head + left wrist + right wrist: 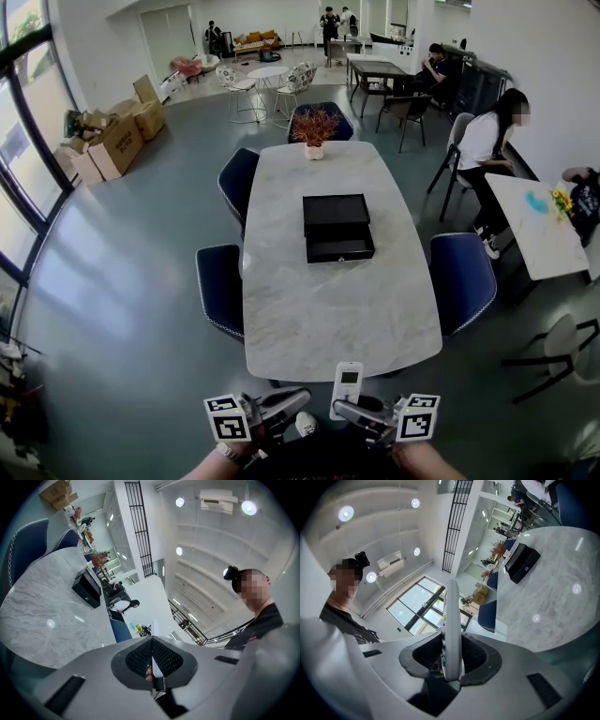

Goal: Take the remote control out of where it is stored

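Observation:
My right gripper (349, 409) is shut on a white remote control (348, 382), held upright just off the near edge of the marble table (328, 319). In the right gripper view the remote control (452, 620) stands edge-on between the pads, with the right gripper (452, 660) clamped on its lower end. My left gripper (295, 401) hovers beside it, to the left, shut with nothing in it; in its own view the left gripper (151, 660) has its pads meeting in a line. A black drawer box (337, 228) sits mid-table, also visible as the drawer box (87, 588) and the drawer box (522, 563).
Blue chairs (221, 286) (462, 278) flank the table, and a potted plant (315, 131) stands at its far end. A seated person (487, 155) is at a second table (539, 225) to the right. Cardboard boxes (117, 141) lie at the far left.

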`<state>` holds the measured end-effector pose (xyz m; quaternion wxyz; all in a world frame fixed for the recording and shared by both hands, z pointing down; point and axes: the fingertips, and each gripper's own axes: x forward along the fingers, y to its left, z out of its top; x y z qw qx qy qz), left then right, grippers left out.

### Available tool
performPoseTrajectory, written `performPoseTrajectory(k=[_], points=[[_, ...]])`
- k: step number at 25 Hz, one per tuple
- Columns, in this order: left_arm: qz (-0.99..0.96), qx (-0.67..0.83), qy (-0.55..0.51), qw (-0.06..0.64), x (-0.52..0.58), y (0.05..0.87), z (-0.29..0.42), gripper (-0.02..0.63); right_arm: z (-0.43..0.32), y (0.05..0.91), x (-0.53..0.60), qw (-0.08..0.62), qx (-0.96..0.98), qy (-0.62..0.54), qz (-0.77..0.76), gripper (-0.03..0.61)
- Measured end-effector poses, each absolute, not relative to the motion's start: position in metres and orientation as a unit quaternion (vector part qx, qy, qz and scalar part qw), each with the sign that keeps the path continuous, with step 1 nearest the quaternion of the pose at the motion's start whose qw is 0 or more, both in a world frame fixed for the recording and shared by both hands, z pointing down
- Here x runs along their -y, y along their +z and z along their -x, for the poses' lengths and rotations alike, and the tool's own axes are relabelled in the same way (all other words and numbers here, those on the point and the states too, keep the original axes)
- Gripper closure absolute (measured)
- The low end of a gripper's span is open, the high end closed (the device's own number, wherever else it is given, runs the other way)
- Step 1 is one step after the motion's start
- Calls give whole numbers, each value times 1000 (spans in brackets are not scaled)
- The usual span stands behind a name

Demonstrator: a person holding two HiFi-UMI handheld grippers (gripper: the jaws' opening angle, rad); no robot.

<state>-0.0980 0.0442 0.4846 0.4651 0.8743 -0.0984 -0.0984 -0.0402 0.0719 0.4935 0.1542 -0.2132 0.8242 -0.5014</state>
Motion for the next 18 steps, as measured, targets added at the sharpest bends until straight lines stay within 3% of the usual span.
performPoseTrajectory(k=[18], points=[[-874, 95, -100, 465, -57, 482, 103, 608, 52, 493, -89, 148, -829, -497, 207, 453]])
